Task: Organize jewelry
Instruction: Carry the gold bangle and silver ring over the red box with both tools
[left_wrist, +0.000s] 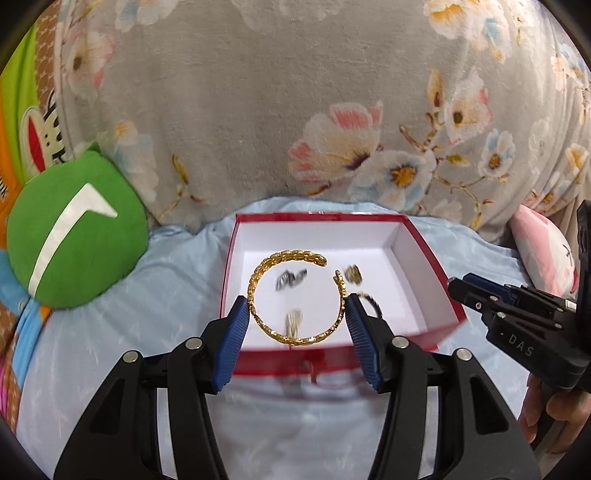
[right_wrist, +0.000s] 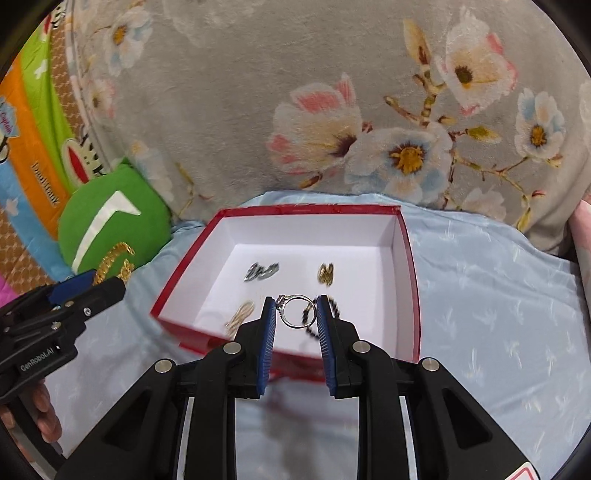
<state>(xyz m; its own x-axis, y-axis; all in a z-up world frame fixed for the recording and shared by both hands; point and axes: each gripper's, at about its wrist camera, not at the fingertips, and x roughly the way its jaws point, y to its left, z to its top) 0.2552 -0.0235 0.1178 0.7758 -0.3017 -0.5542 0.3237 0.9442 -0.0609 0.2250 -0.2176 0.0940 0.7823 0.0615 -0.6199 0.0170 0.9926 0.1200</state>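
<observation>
Right now both grippers are carrying jewelry, and I think this is the step of bringing pieces to the red box to drop them in.

The left gripper pinches a gold bangle. Its blue pads press on the bangle at about 9 o'clock and 3 o'clock of the ring, so the fingers stand half spread with the bangle between them. The gap in the bangle sits at about 1 o'clock. The bangle hangs in front of the open box.

The right gripper pinches a small silver ring. Its blue pads sit close together and touch the ring on both sides. The ring's little stone part is at about 10 o'clock, next to the left pad. A dark beaded piece shows just behind the ring; I cannot tell if it is held or lies in the box.

Inside the box there are already a silver piece at about 11 o'clock of the box floor, a gold piece at about 1 o'clock, and a pale gold piece at about 7 o'clock. They are blurry.

The box sits on a light blue cloth, with a green cushion at 9 o'clock of it.

Next, I think each gripper needs to go over a bare spot of the white floor, come down low, and then let its fingers spread so the piece lands softly and does not hit the others.
</observation>
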